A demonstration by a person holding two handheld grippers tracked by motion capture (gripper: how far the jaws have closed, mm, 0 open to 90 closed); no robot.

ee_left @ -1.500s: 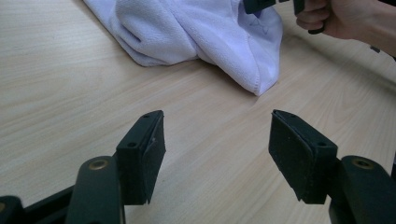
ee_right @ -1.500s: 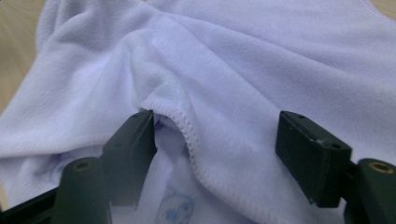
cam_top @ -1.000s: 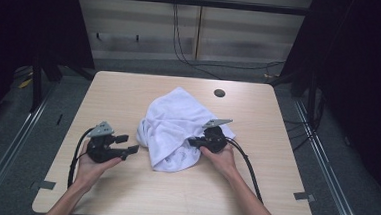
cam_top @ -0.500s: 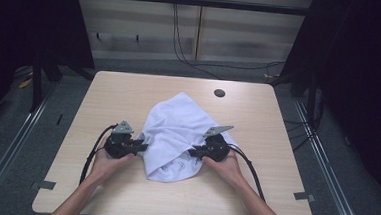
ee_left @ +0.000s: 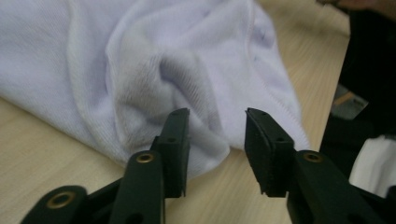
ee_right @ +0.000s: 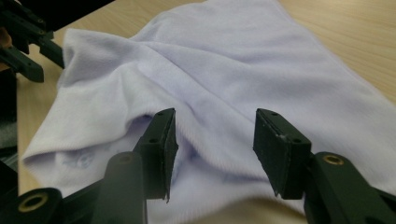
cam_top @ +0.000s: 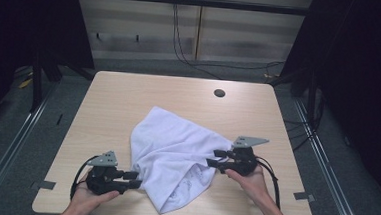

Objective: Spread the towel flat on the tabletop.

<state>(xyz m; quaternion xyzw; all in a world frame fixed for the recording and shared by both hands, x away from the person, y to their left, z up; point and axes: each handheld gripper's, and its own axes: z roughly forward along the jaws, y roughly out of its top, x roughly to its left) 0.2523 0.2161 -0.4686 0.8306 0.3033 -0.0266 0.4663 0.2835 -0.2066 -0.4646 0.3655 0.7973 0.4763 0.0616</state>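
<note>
White cloth (cam_top: 175,159) lies bunched at the table's (cam_top: 129,98) near middle, left gripper (cam_top: 131,180) now drawn back to its near-left edge, right gripper (cam_top: 214,158) at its right. Both gripper views show jaws just opened, apart, clamping nothing: a regrasp looks next.

One white cloth (cam_top: 175,156), two tools

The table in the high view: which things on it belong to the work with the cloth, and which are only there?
Part of the work:
- white cloth, crumpled on the table
- left gripper, jaws apart at the cloth's near-left edge
- right gripper, jaws apart at its right edge

Only there:
- round dark hole near the table's far edge
- cables on the wall behind
</note>
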